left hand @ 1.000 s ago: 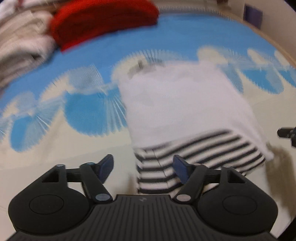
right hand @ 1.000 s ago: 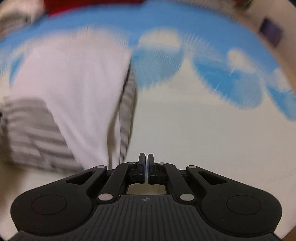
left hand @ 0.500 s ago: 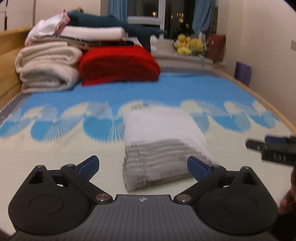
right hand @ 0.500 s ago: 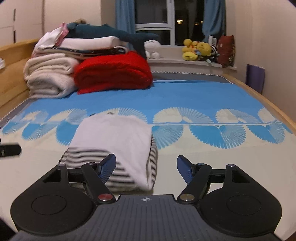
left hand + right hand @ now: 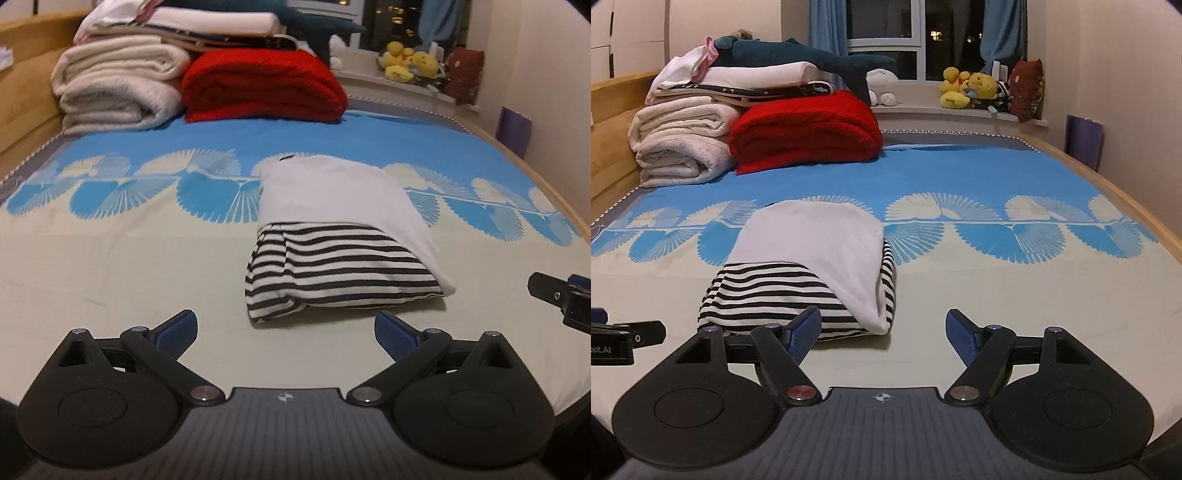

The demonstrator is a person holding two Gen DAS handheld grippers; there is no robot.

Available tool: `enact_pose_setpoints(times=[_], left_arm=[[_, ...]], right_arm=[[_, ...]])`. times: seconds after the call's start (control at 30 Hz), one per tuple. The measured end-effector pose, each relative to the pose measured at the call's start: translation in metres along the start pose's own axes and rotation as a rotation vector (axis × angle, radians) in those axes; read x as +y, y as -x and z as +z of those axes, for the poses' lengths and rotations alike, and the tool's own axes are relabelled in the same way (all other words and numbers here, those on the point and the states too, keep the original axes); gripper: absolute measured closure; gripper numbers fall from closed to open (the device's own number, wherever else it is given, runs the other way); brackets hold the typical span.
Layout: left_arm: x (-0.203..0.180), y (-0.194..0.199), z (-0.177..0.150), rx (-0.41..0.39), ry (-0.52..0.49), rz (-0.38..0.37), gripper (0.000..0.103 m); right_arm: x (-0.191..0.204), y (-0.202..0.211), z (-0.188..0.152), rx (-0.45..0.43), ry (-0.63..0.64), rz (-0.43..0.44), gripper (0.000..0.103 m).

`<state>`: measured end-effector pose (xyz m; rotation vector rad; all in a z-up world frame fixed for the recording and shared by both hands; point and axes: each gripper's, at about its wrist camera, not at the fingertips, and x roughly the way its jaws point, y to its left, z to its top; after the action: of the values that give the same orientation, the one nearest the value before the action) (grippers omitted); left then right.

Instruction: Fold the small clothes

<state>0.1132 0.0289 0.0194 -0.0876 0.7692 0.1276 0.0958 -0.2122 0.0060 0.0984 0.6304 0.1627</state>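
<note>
Both tools, left [image 5: 284,328] and right [image 5: 882,332], released and empty; I'd square the folded striped top [image 5: 332,236] before leaving it on the bed [image 5: 110,277].

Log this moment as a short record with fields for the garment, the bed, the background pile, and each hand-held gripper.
garment: striped shirt, folded, white side on top, lying on the bed
bed: blue and cream bedspread
background pile: red blanket beside cream blankets
left hand-held gripper: open, nothing between its jaws
right hand-held gripper: open, nothing between its jaws, near the shirt's corner
</note>
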Motion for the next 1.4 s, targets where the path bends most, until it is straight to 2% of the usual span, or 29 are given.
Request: enact_pose_setpoints(times=[0.8,1.4], left_arm=[[-0.002,-0.007,-0.003,0.011,0.026,-0.012,0.001],[-0.002,-0.008,-0.004,0.014,0.021,-0.019,0.001]], right_arm=[[0.033,-0.016,-0.001,0.022,0.071,0.053,0.023],[0.040,-0.017,-0.003,0.026,0.090,0.062,0.021]])
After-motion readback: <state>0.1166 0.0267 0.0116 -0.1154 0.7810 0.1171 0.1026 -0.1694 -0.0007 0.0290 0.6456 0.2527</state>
